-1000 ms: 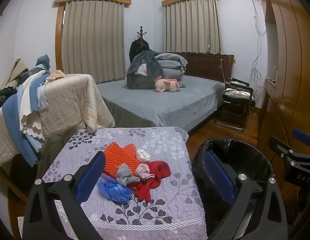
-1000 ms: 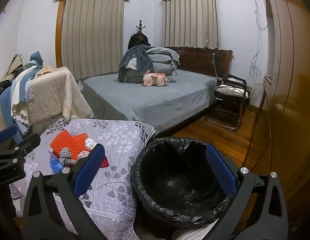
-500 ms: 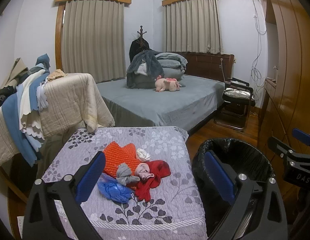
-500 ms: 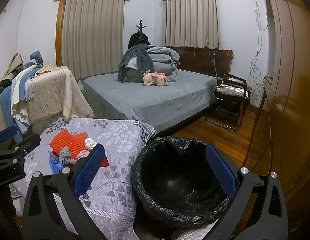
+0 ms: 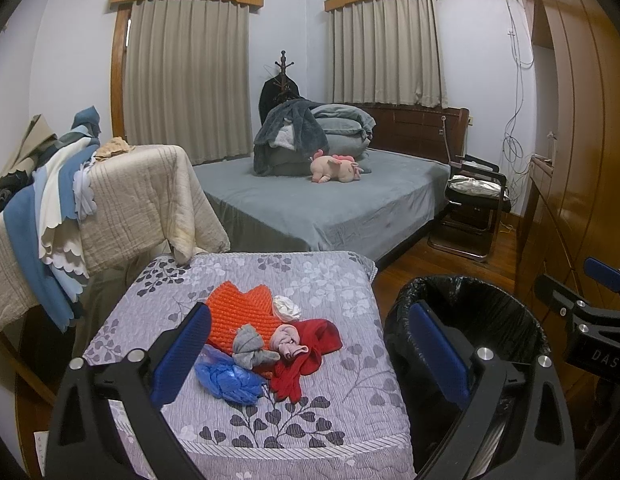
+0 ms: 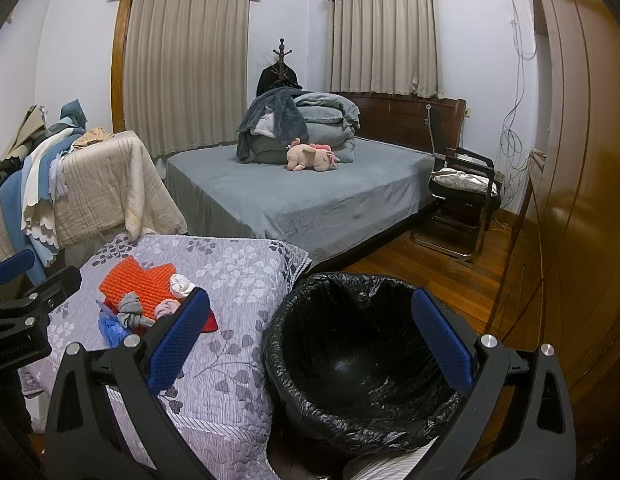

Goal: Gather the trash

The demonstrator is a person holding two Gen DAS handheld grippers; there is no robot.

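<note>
A small heap of trash lies on the quilt-covered desk (image 5: 245, 432): a blue crumpled glove (image 5: 225, 378), a grey rag (image 5: 249, 346), a pink wad (image 5: 285, 342), a white paper ball (image 5: 286, 307) and a red cloth (image 5: 310, 350), all bunched on and against an orange knitted mat (image 5: 241, 316). In the left wrist view the heap sits between the two blue pads of the left tongs (image 5: 310, 354), nearer the pad at 9 o'clock; the blue glove is just beside that pad, though whether they touch I cannot tell. The left tongs are spread wide and hold nothing.

At 3 o'clock of the desk stands the bin lined with a black bag (image 6: 358, 360), its mouth open, its side close against the quilt's edge. The right tongs (image 6: 314, 346) hang over it, also spread wide and empty; in the right wrist view the bin fills the gap between the pads, and the heap lies at 9 o'clock, partly hidden behind the left pad.

Beyond the desk at 12 o'clock is a grey bed (image 5: 318, 204) with folded bedding and a pink plush toy (image 5: 336, 168). At 10 o'clock a beige blanket (image 5: 141, 196) hangs draped over a rack. A chair (image 5: 476, 200) stands at 2 o'clock beside the bed
</note>
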